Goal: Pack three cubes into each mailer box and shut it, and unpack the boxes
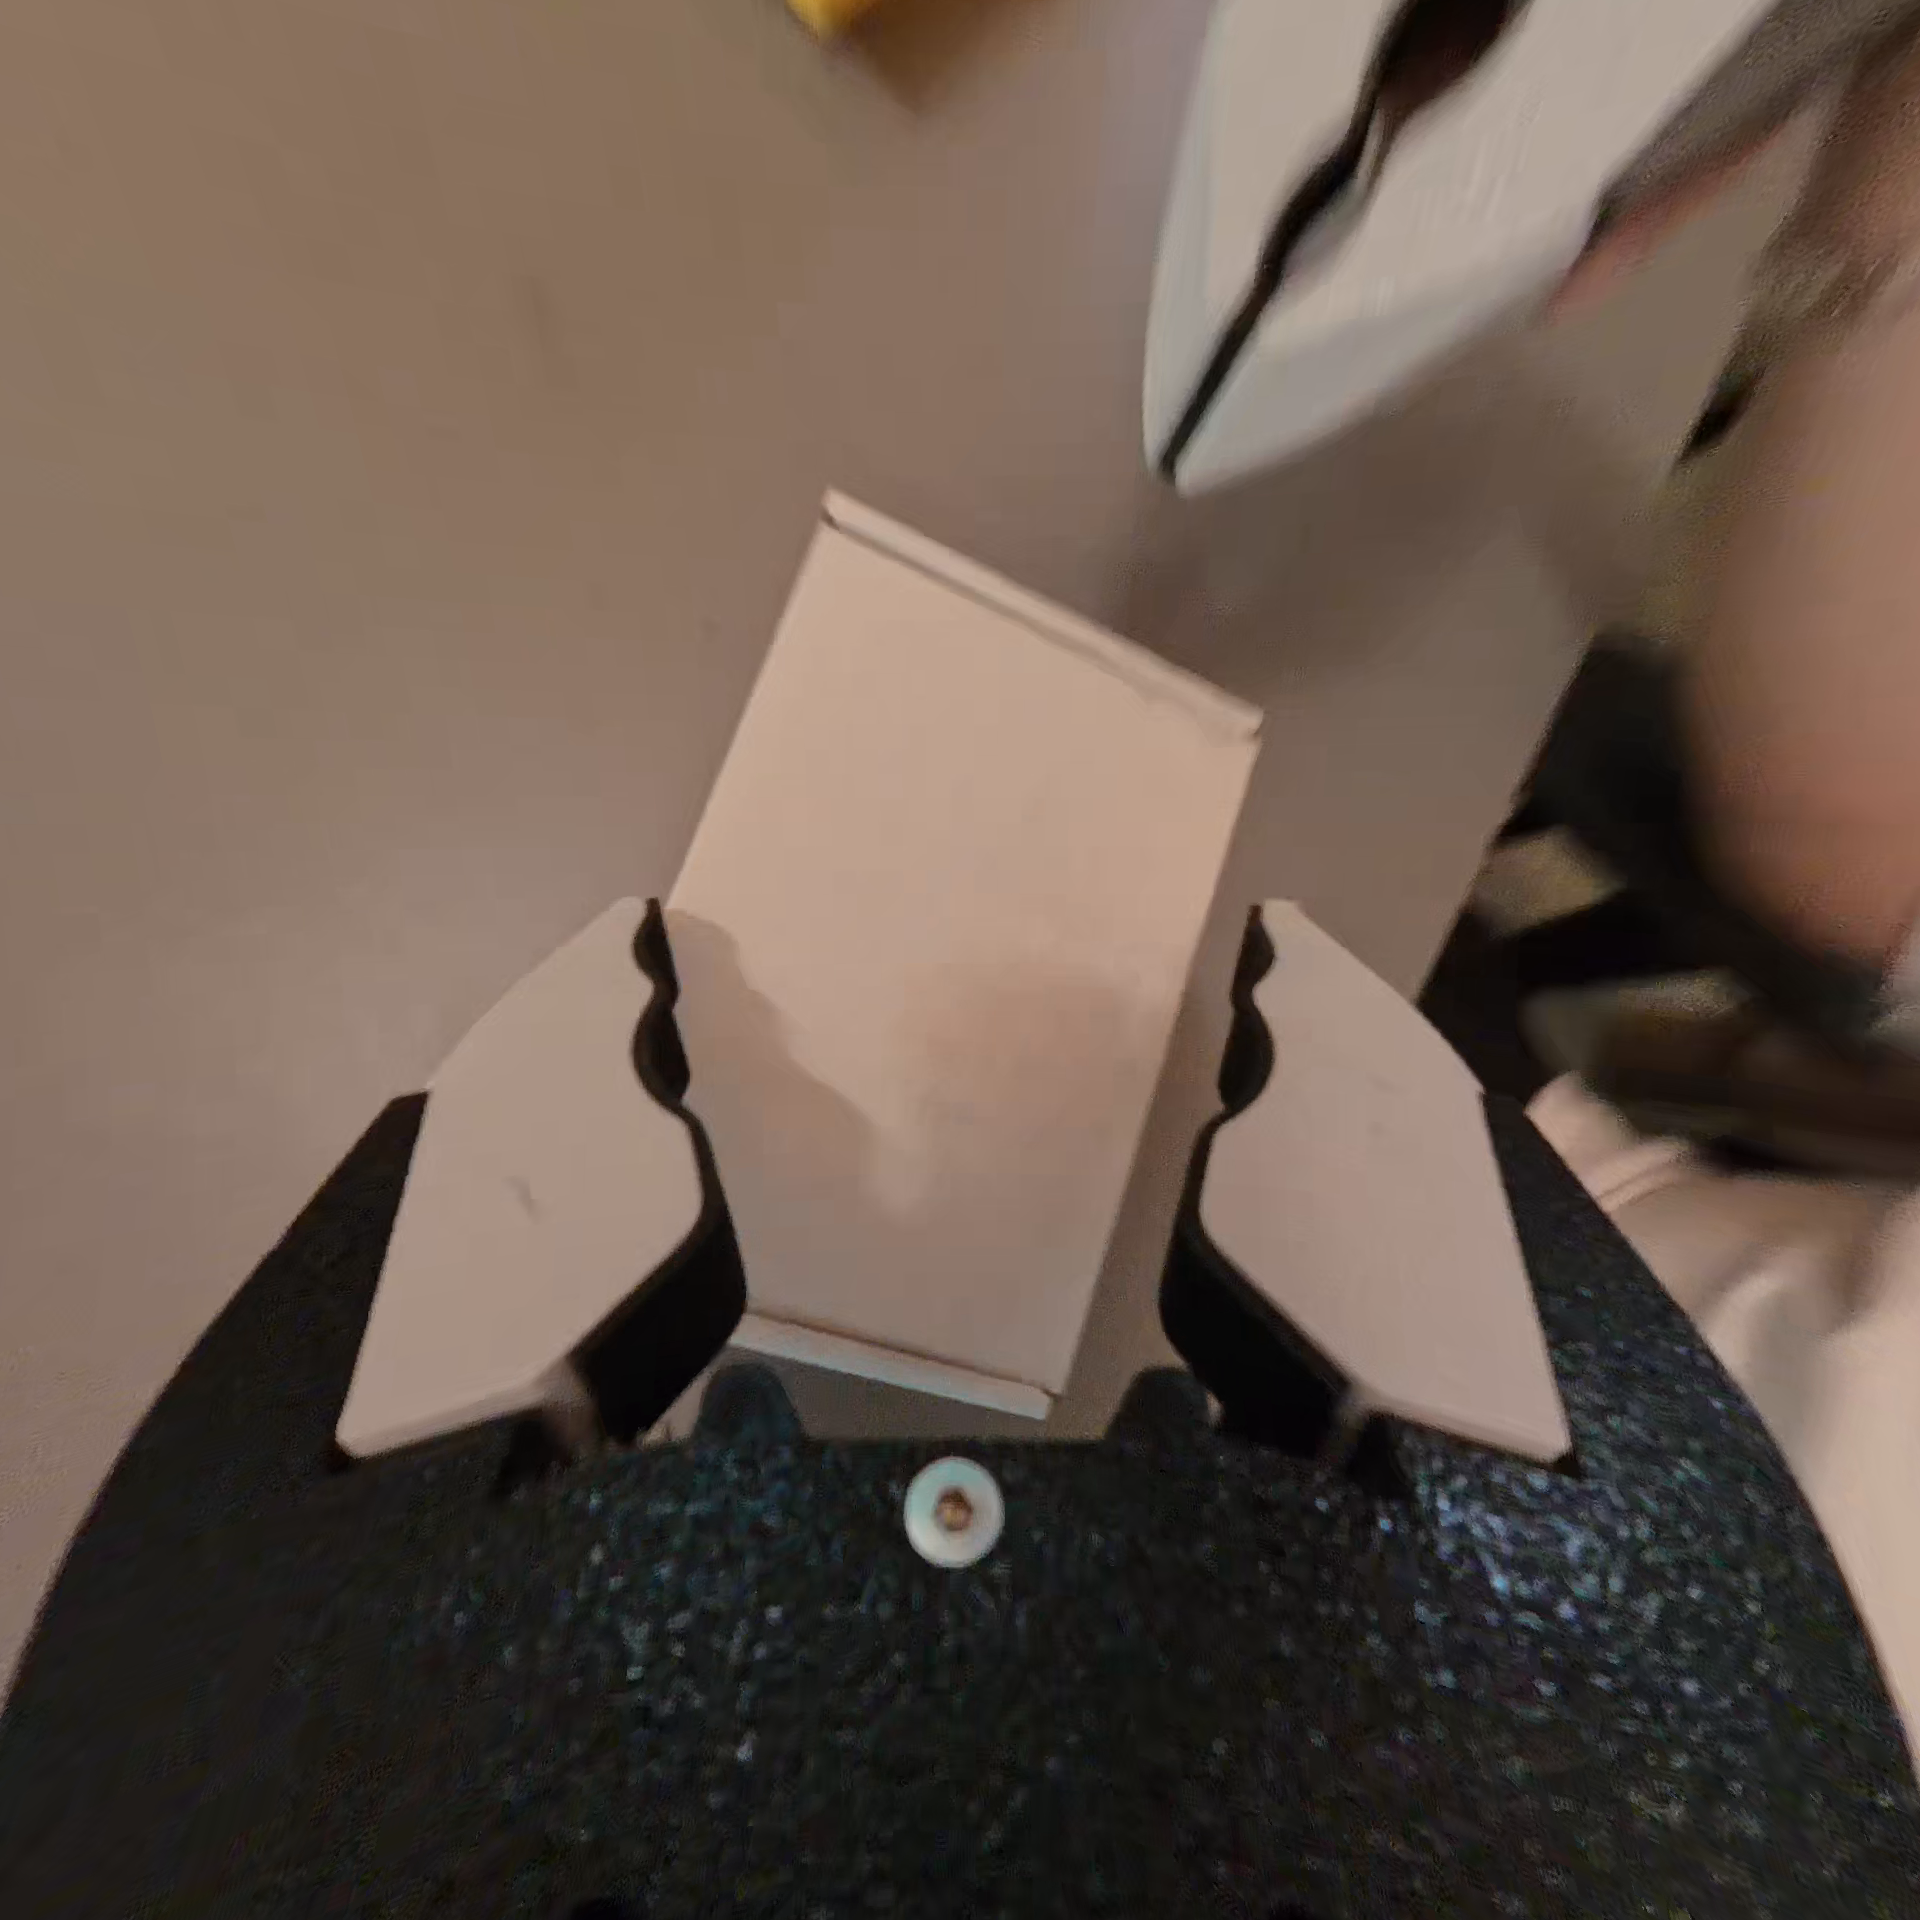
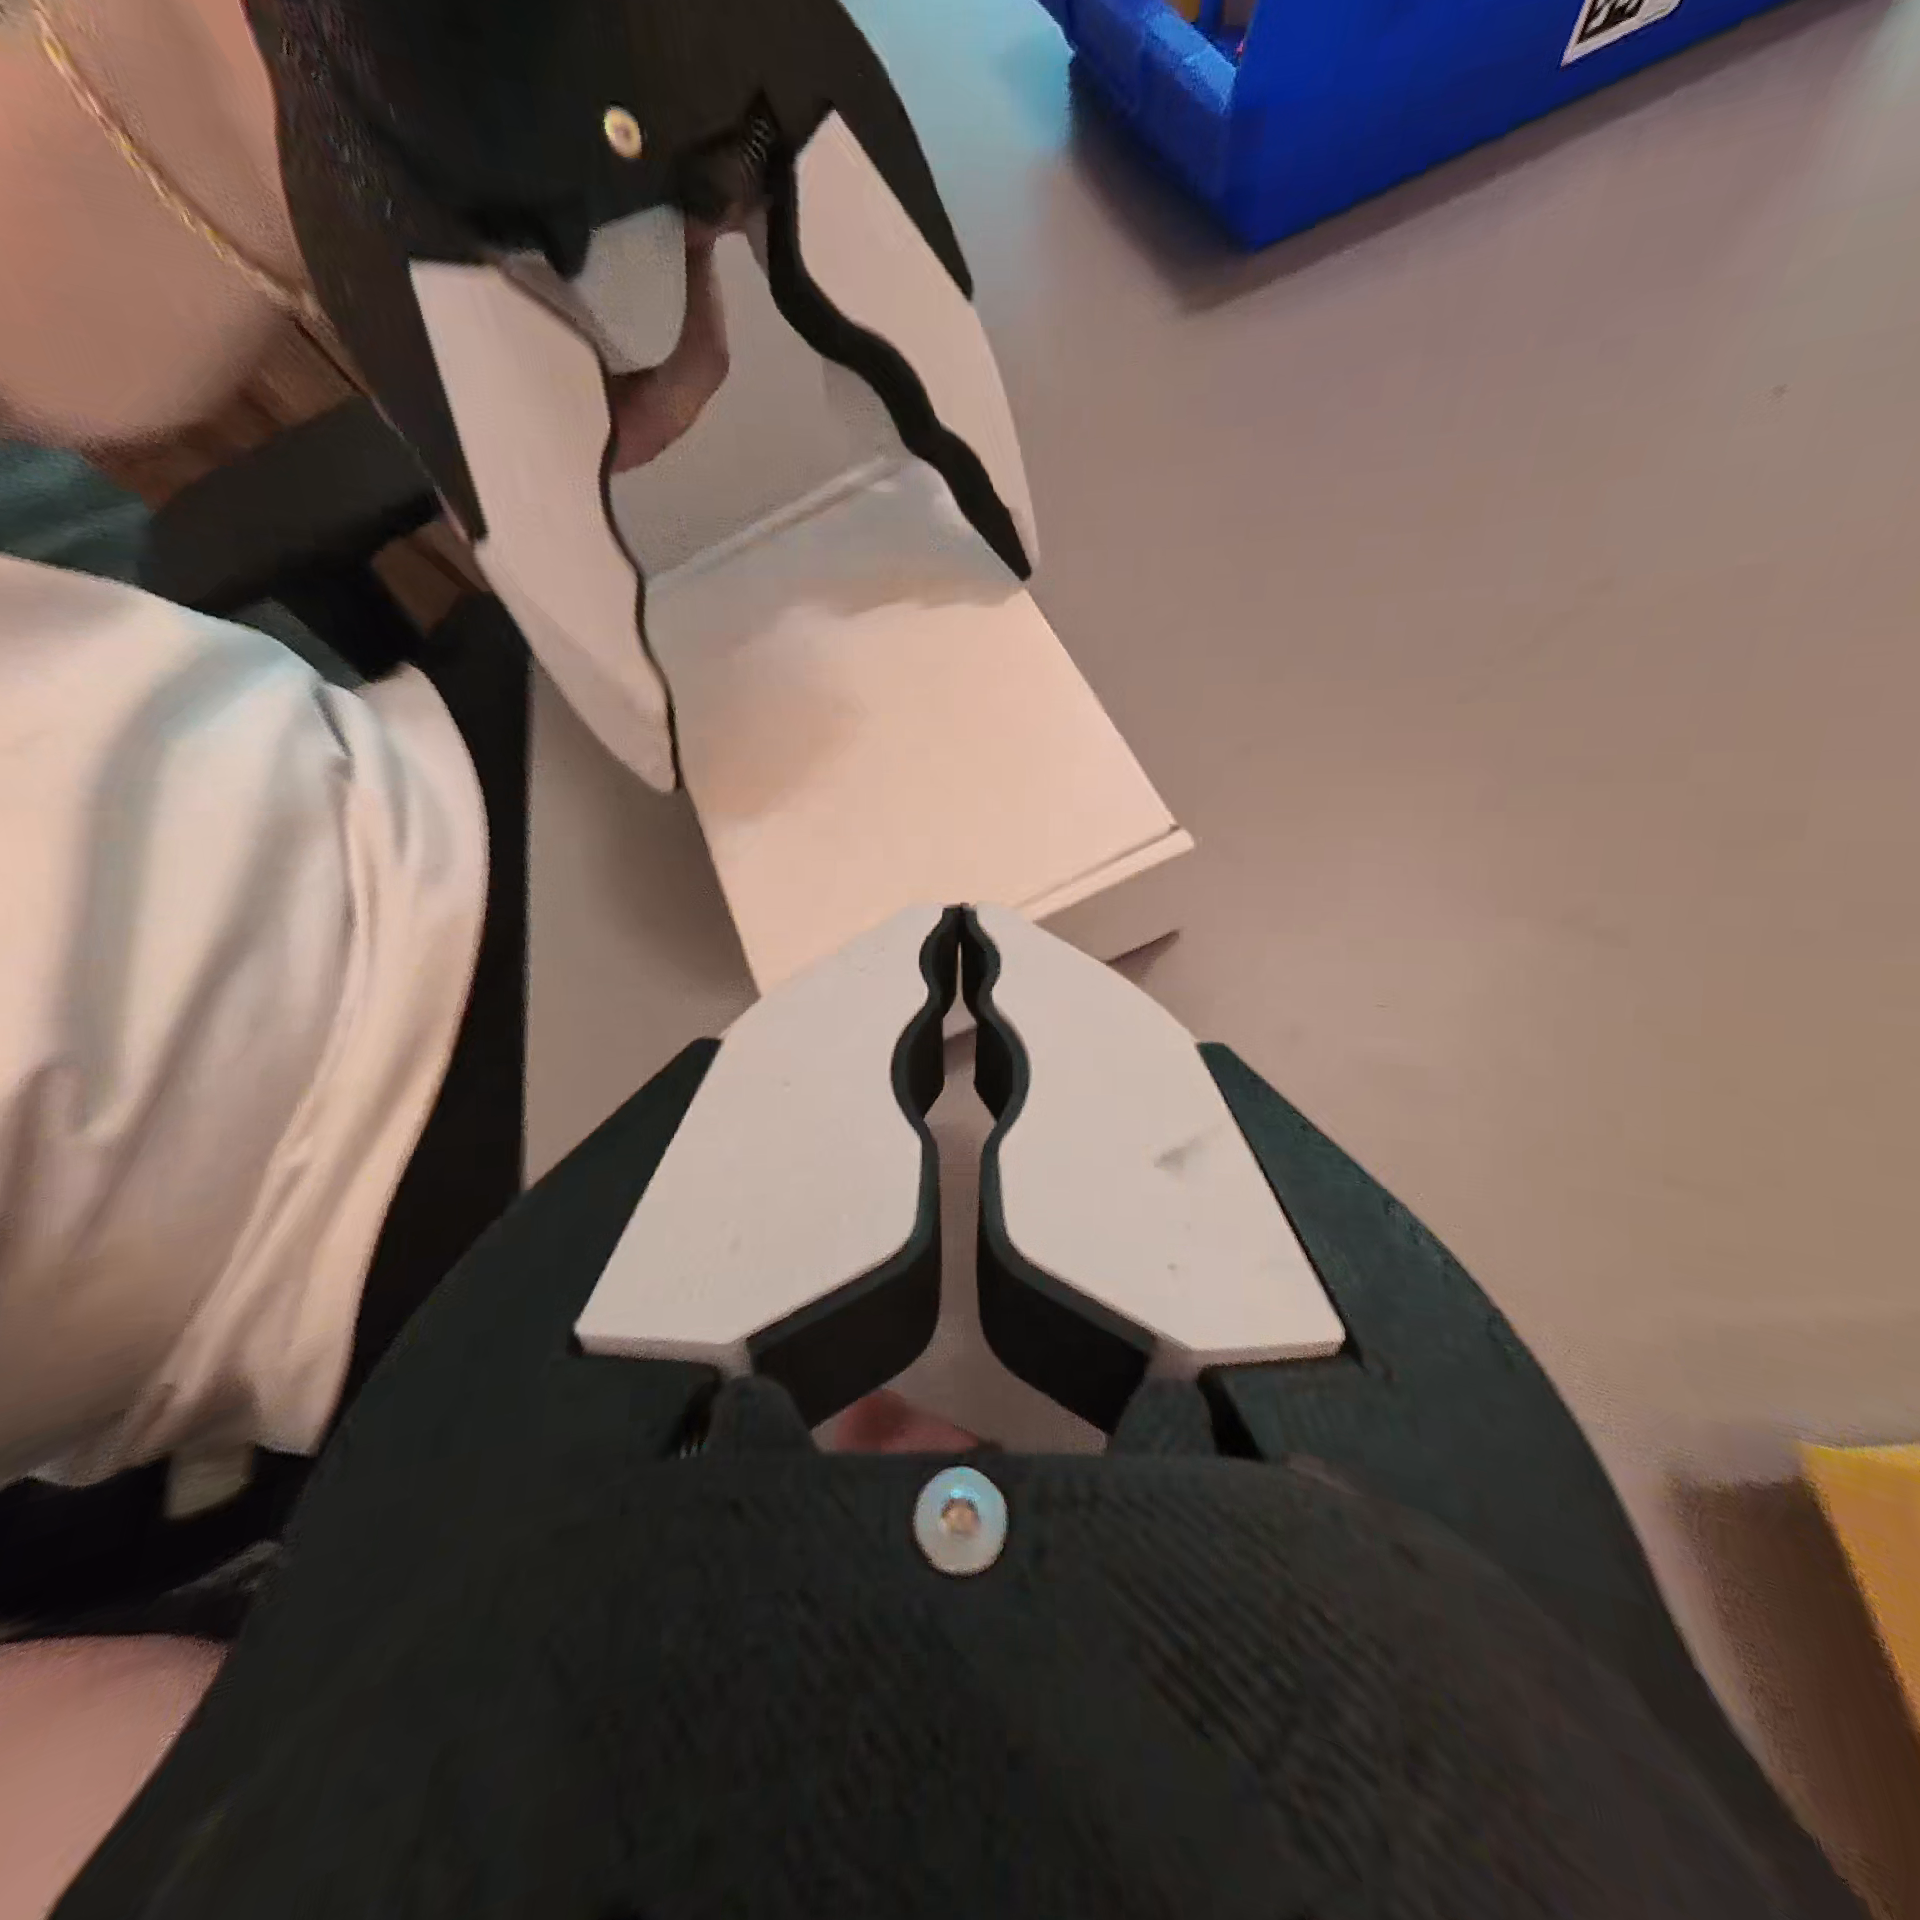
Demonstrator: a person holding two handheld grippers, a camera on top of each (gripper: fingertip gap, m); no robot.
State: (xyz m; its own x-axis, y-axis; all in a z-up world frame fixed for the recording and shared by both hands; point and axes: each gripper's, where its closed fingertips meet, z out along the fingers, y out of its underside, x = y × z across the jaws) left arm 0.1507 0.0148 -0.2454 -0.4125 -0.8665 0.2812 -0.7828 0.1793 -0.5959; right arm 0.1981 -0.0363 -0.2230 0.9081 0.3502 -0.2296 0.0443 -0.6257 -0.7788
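Note:
A shut white mailer box (image 1: pixel 966 831) lies flat on the grey table. My left gripper (image 1: pixel 956 914) is open, with one finger on each side of the box's near half, just above it. I cannot tell if the fingers touch it. My right gripper (image 2: pixel 961 914) is shut and empty, with its tips just over the box's (image 2: pixel 914 748) near edge. It also shows blurred at the upper right of the left wrist view (image 1: pixel 1179 457). The left gripper shows at the top of the right wrist view (image 2: pixel 847 675), open over the box's far end. No cubes are in view.
A blue bin (image 2: pixel 1299 135) stands at the far right of the table. A yellow object (image 2: pixel 1870 1538) sits at the right edge, and a yellow corner (image 1: pixel 831 16) shows at the top. A person's white sleeve (image 2: pixel 208 987) and a dark chair are beside the table.

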